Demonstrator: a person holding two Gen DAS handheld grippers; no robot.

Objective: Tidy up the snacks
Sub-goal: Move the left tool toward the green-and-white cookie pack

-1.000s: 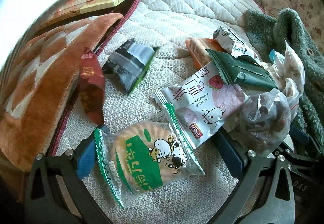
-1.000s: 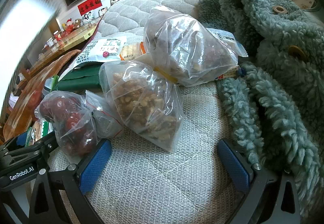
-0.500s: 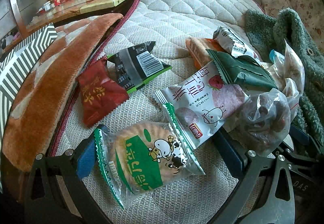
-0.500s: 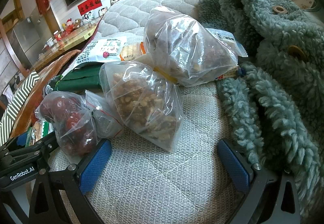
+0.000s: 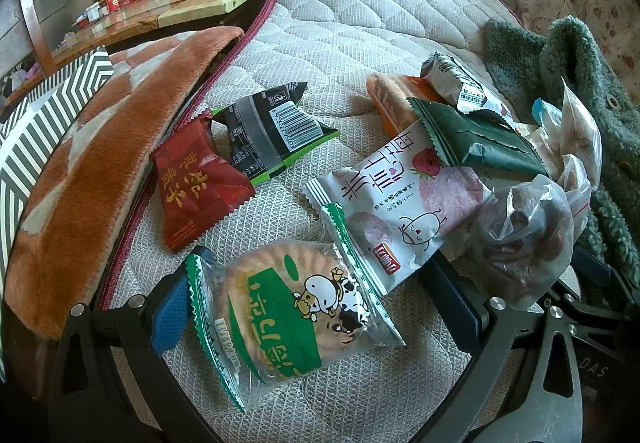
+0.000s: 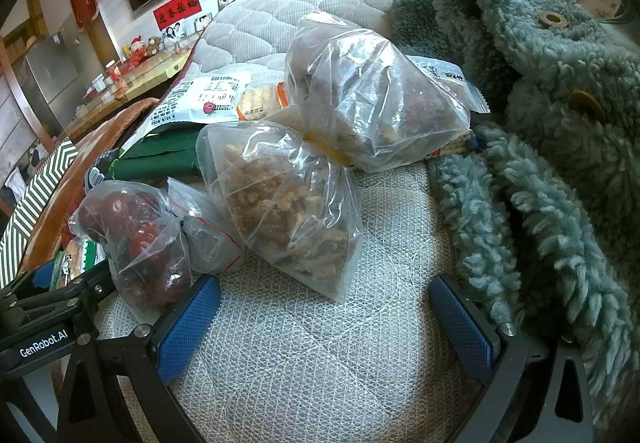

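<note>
Snacks lie on a quilted mattress (image 5: 360, 15). In the left wrist view my left gripper (image 5: 316, 319) is open, its jaws wide on either side of a green cow-print biscuit pack (image 5: 288, 319) lying flat. Beyond it are a white strawberry pack (image 5: 404, 199), a dark green pack (image 5: 476, 135), a red pack (image 5: 196, 187), a black pack (image 5: 272, 131) and a bag of red dates (image 5: 524, 239). In the right wrist view my right gripper (image 6: 328, 323) is open and empty, just short of a clear bag of walnuts (image 6: 288, 203). A second clear bag (image 6: 368, 99) and the dates (image 6: 136, 235) lie nearby.
A teal fleece coat (image 6: 540, 123) lies along the right side. An orange blanket (image 5: 92, 163) and a striped box (image 5: 36, 123) sit left of the mattress edge. A wooden table (image 5: 180, 7) stands behind. Bare mattress (image 6: 312, 363) lies between the right gripper's fingers.
The red and black packs landed and settled on the mattress at the left, and the striped box came into view. Neither gripper has moved.
</note>
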